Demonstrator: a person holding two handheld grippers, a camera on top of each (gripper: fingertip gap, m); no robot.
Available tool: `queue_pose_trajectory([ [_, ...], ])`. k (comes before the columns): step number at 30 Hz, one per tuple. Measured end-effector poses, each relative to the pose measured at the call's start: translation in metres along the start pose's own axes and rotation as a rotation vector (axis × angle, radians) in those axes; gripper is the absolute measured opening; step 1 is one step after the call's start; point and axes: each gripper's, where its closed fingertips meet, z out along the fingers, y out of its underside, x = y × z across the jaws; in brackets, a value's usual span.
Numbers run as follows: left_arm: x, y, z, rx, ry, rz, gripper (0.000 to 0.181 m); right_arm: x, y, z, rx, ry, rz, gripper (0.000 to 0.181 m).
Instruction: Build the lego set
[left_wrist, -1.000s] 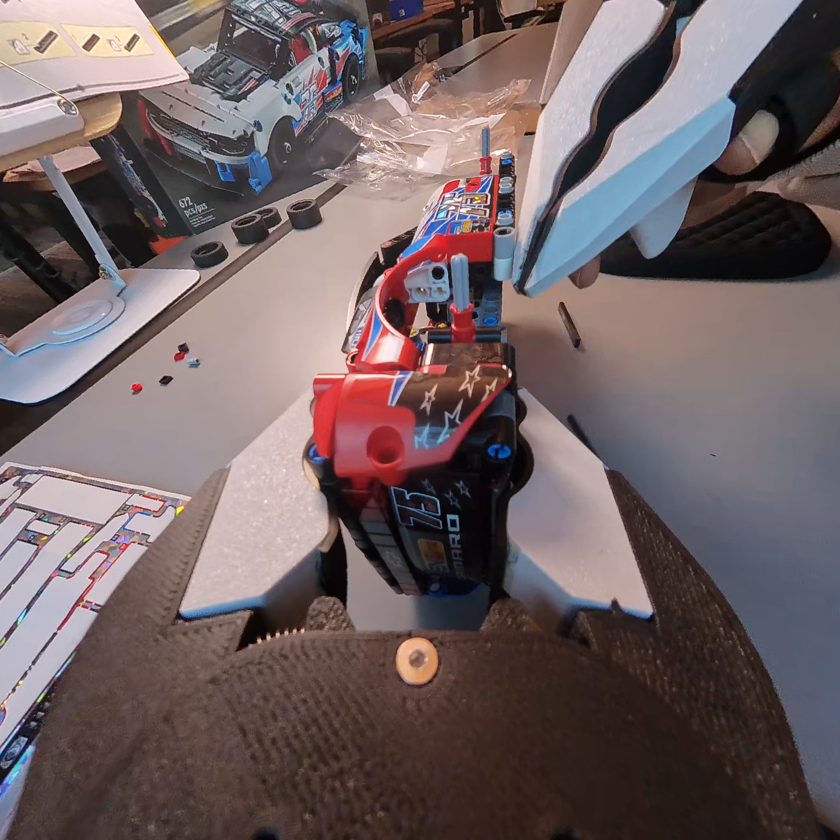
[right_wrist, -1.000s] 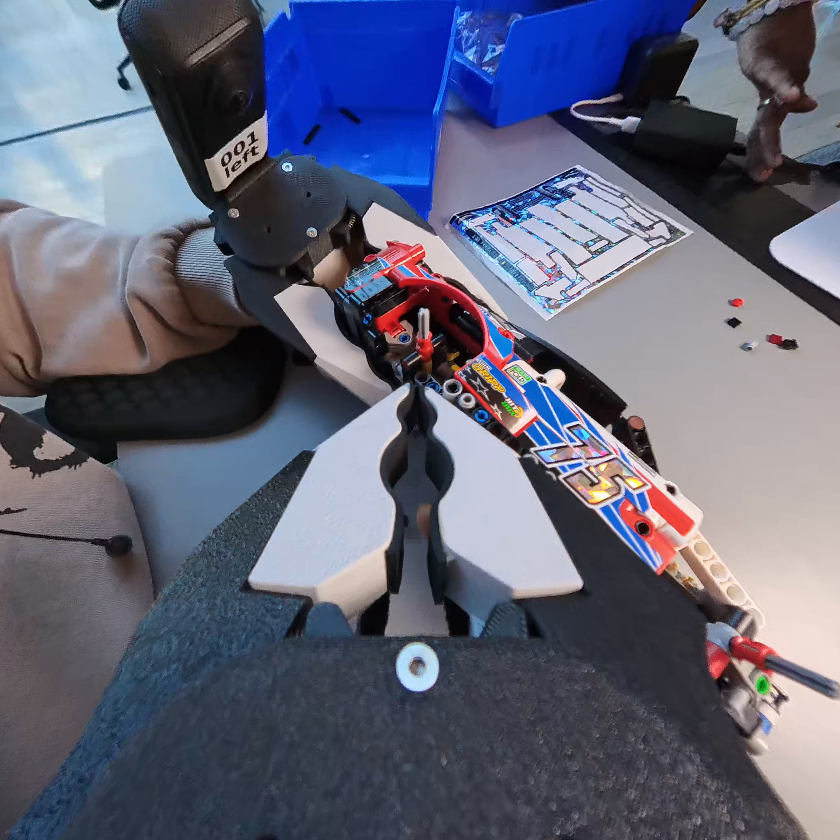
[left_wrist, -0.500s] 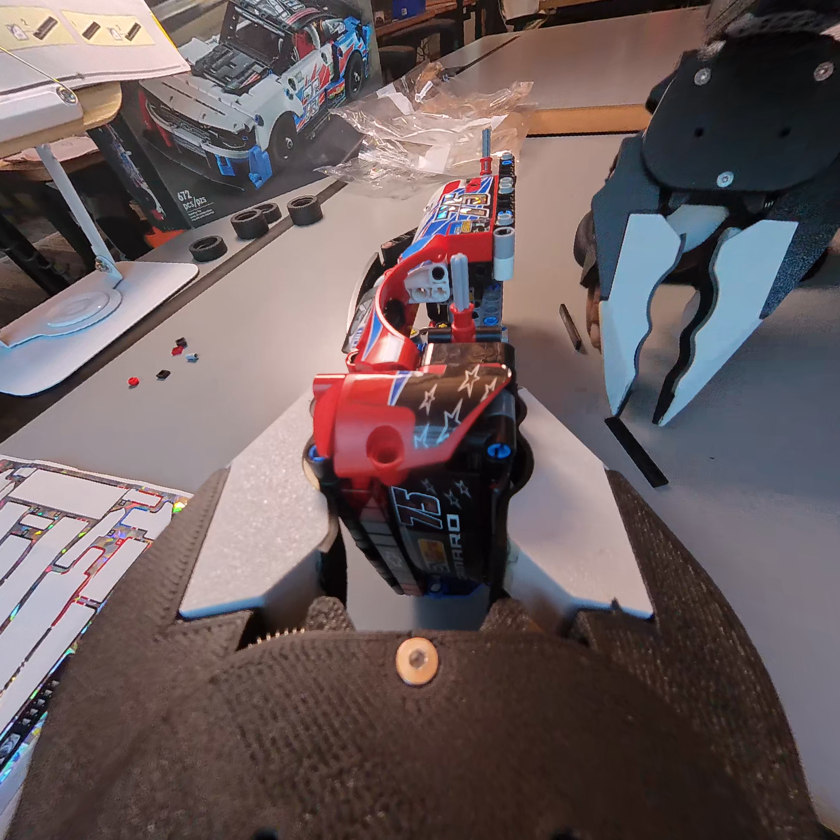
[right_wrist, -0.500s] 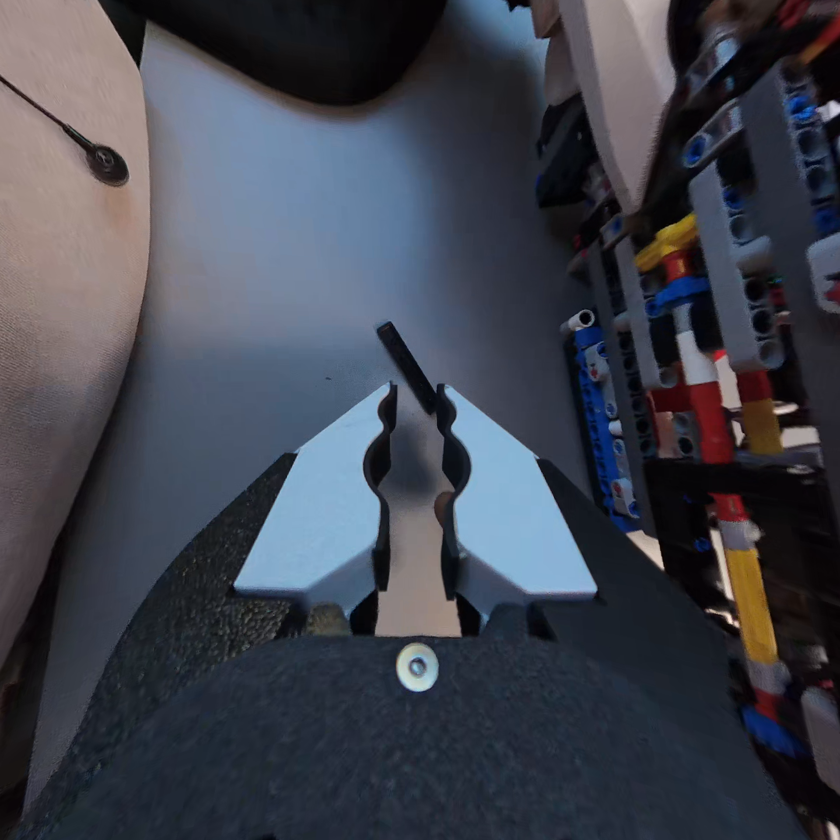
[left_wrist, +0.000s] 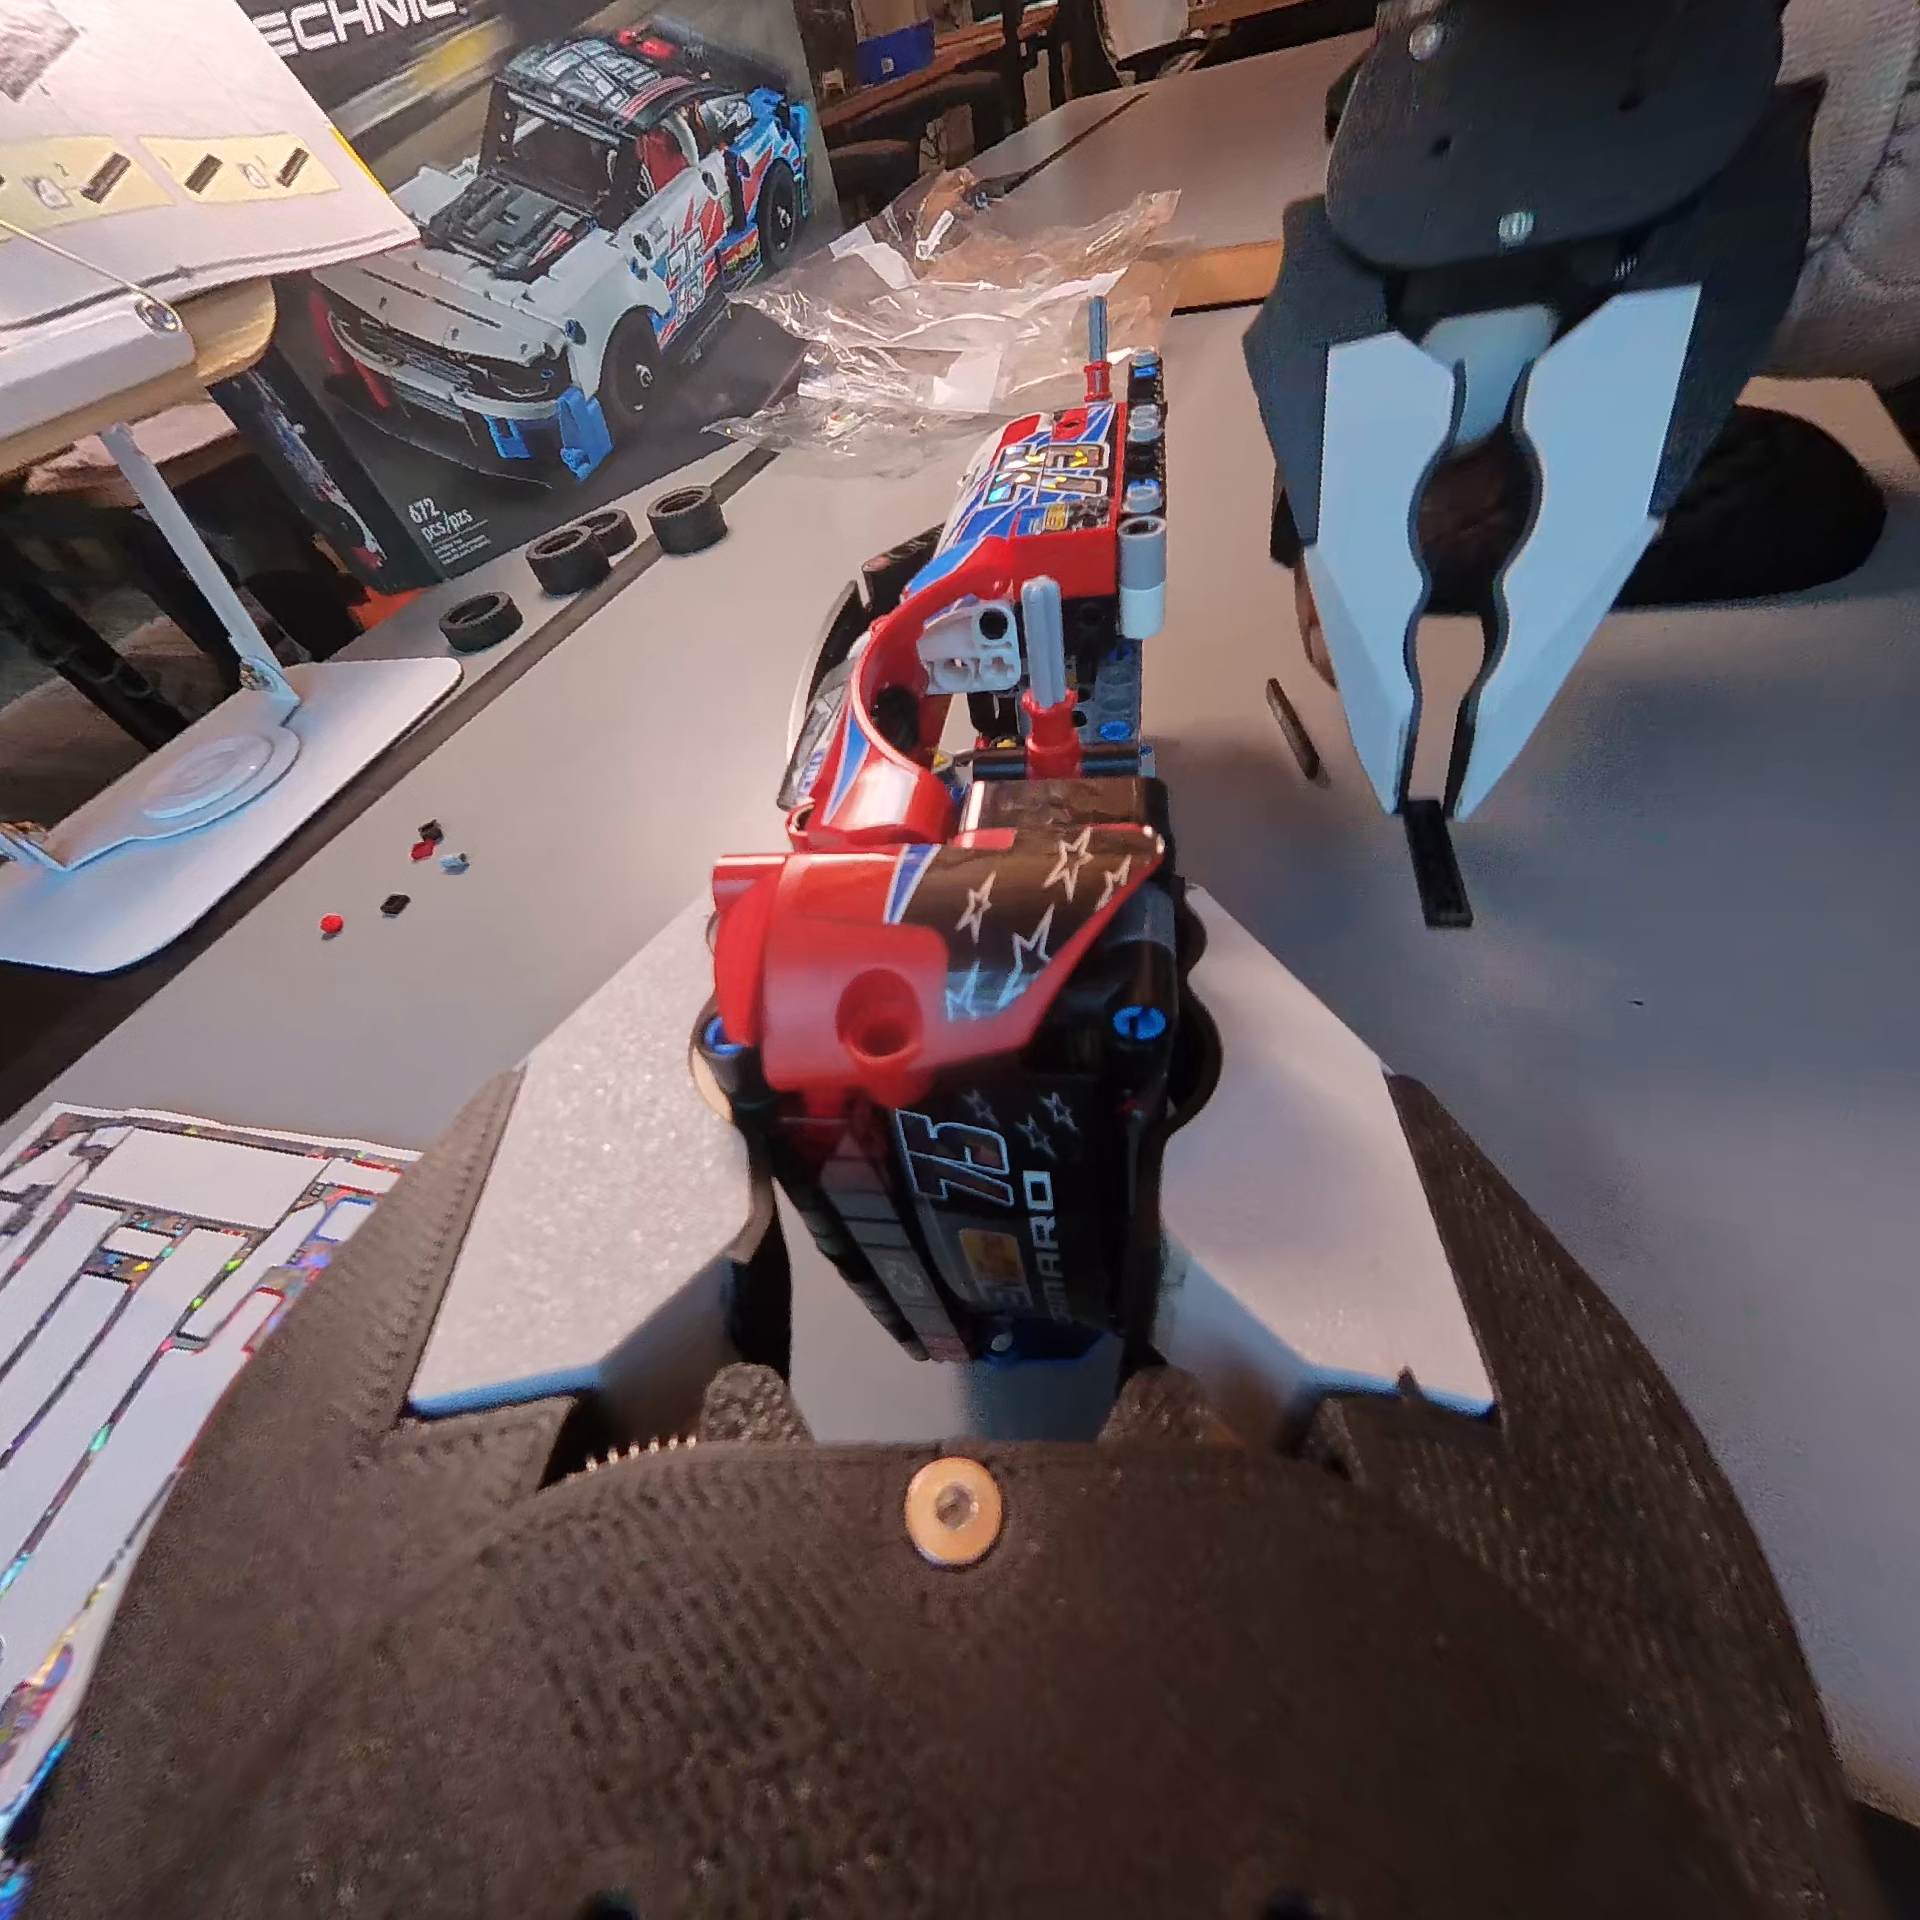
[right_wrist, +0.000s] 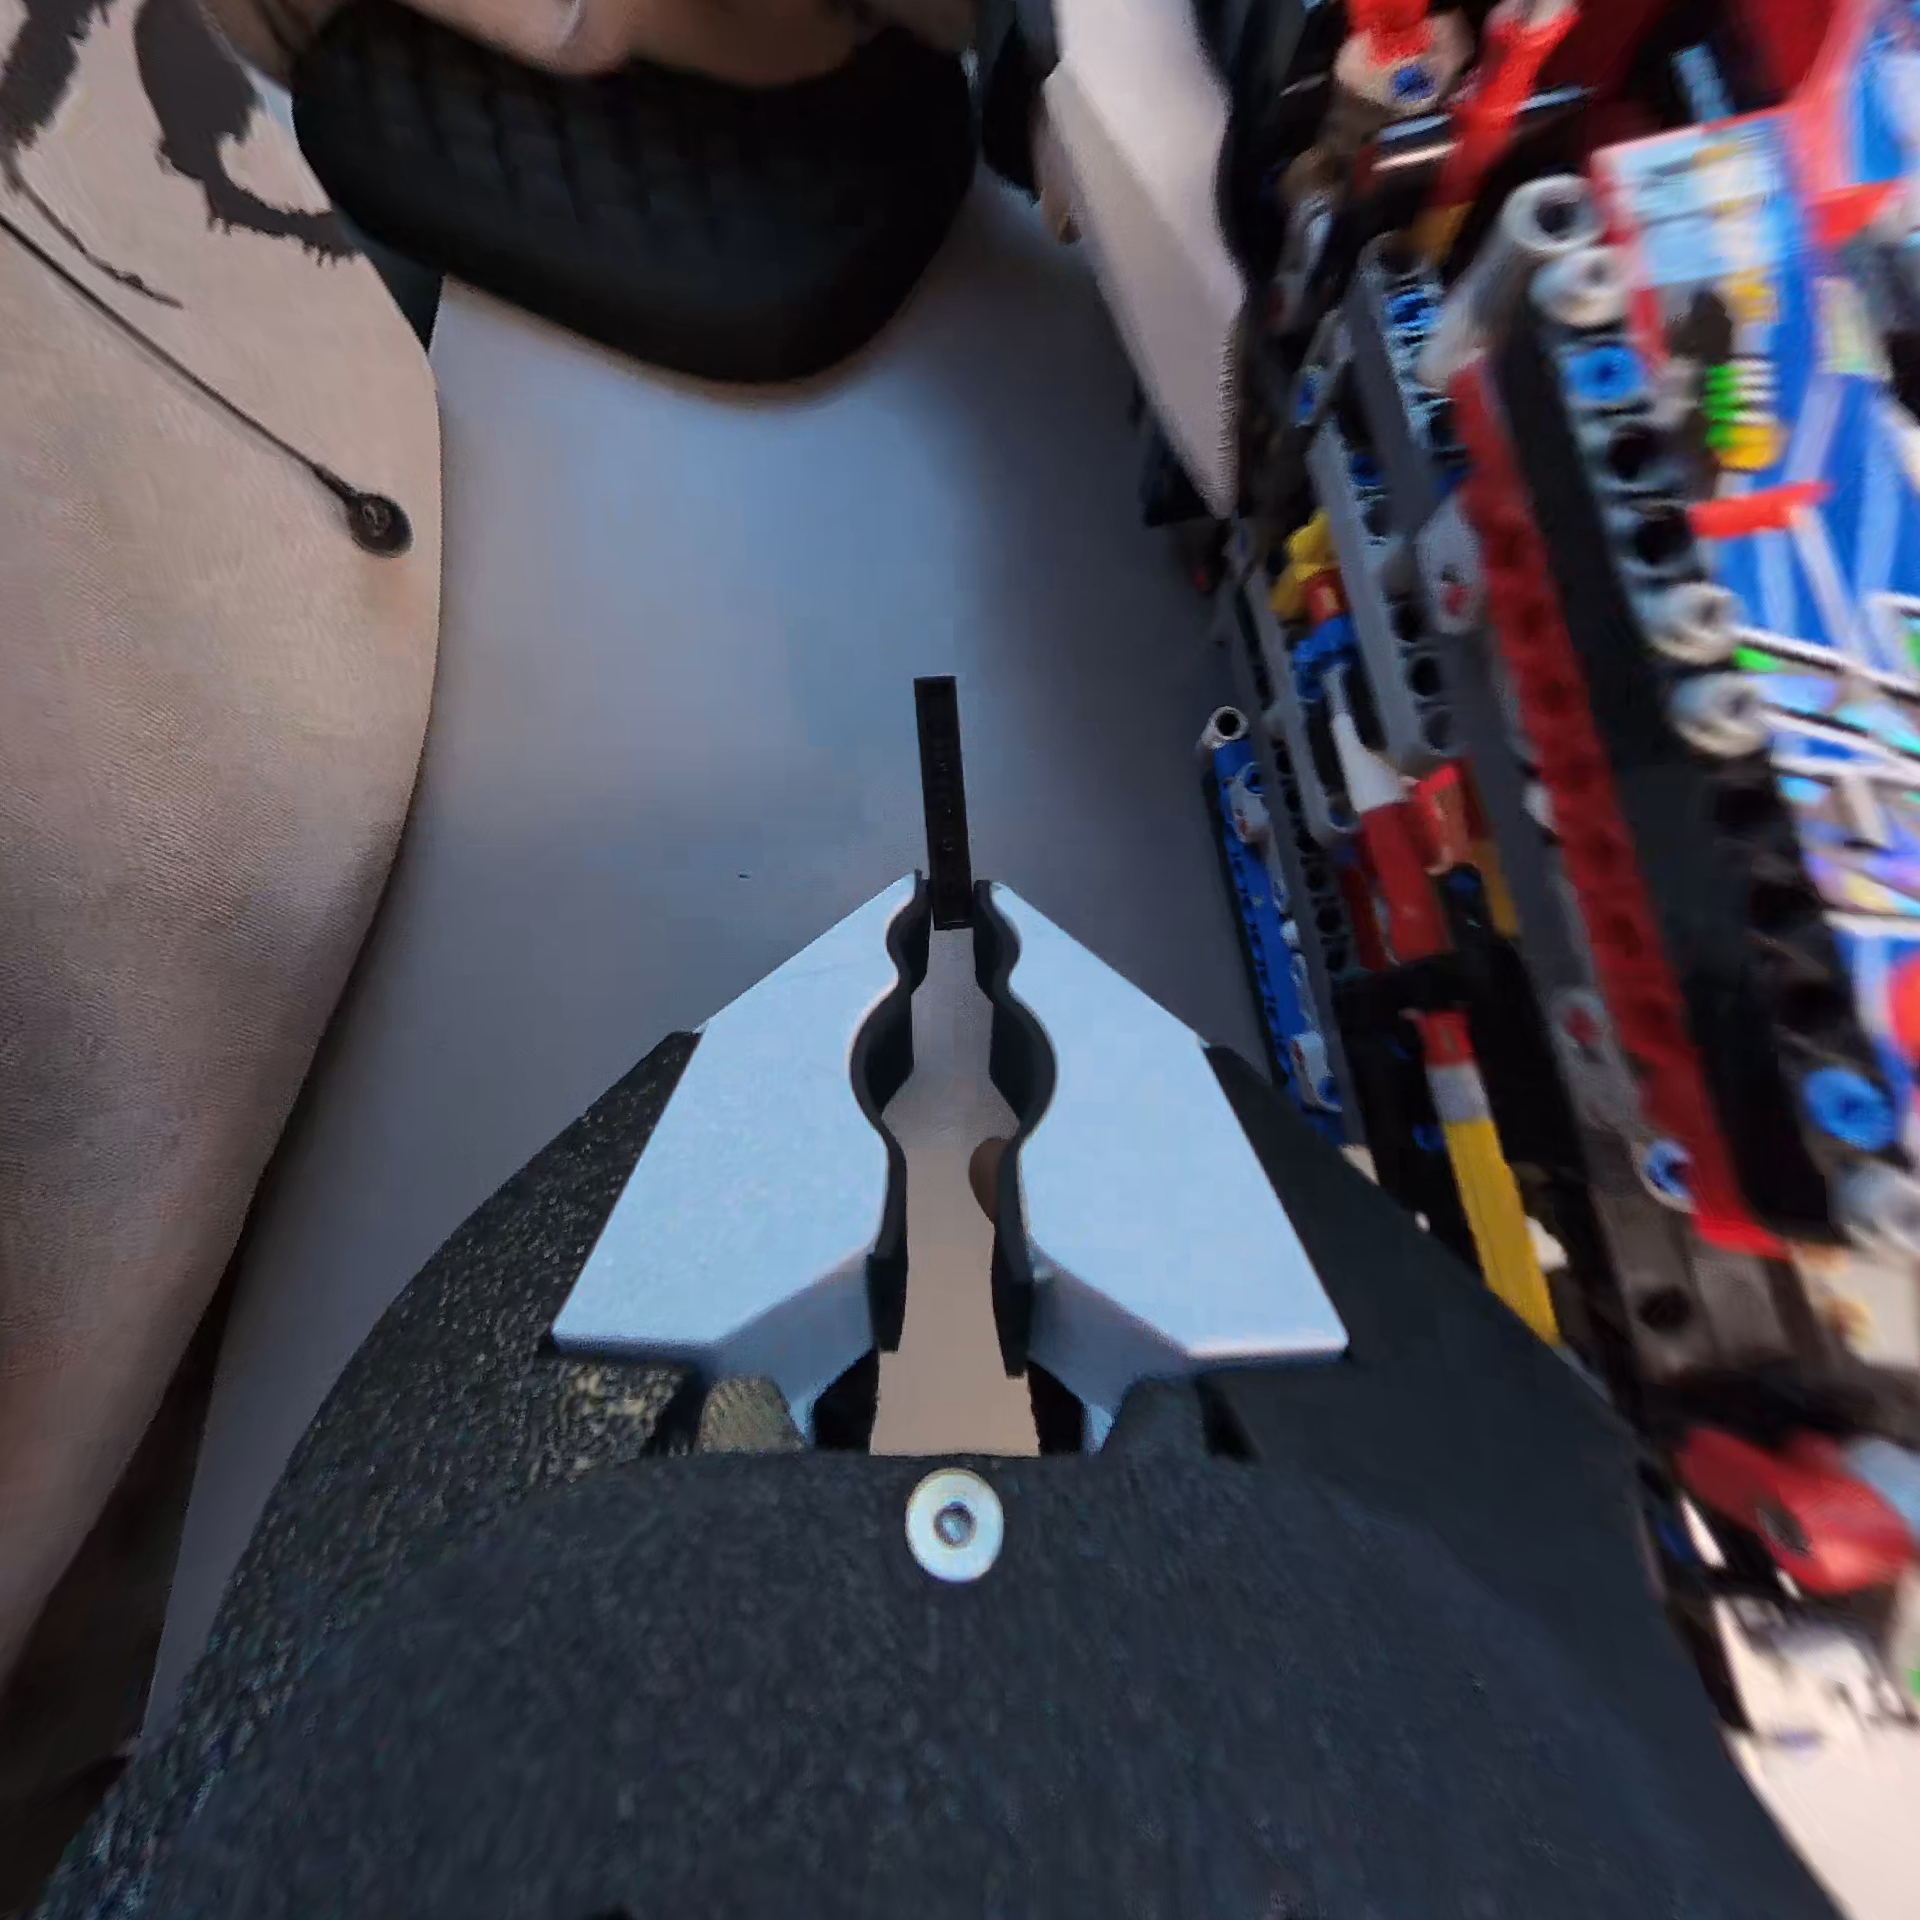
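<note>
My left gripper is shut on the rear end of the red, black and blue lego car, holding it tipped on its side over the grey table. My right gripper hangs to the right of the car, tips down, shut on one end of a thin black strip piece. In the right wrist view the strip sticks straight out past the right gripper's tips, above the table. The car's underside fills that view's right side, blurred.
A short black piece lies on the table by the car. Several tyres, the set's box, plastic bags and a booklet stand are far left. Small loose bits and a sticker sheet lie left.
My right gripper left the car, came down to the table on its right, shut on the black strip and raised it off the table. The left gripper and car stayed still.
</note>
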Motion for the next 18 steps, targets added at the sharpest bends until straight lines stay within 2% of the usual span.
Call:
queue_pose_trajectory([
  [1,0.000,0.000,0.000,-0.005,-0.013,0.043,0.078,0.003,0.000,-0.008,0.027,0.033,0.015,0.006],
  [5,-0.006,0.011,0.006,-0.105,-0.173,0.436,0.077,0.005,0.007,-0.032,0.101,0.136,0.053,0.006],
  [9,-0.009,0.012,0.021,-0.138,-0.230,0.578,0.077,0.007,0.012,-0.042,0.173,0.171,0.090,0.006],
  [13,-0.036,0.030,0.028,-0.349,-0.433,0.895,0.075,0.019,0.028,-0.043,0.161,0.238,0.111,0.006],
  [14,-0.040,0.033,0.030,-0.379,-0.463,0.934,0.075,0.021,0.033,-0.044,0.160,0.245,0.120,0.006],
  [18,-0.050,0.035,0.035,-0.423,-0.506,0.908,0.074,0.018,0.046,-0.053,0.184,0.243,0.140,0.006],
])
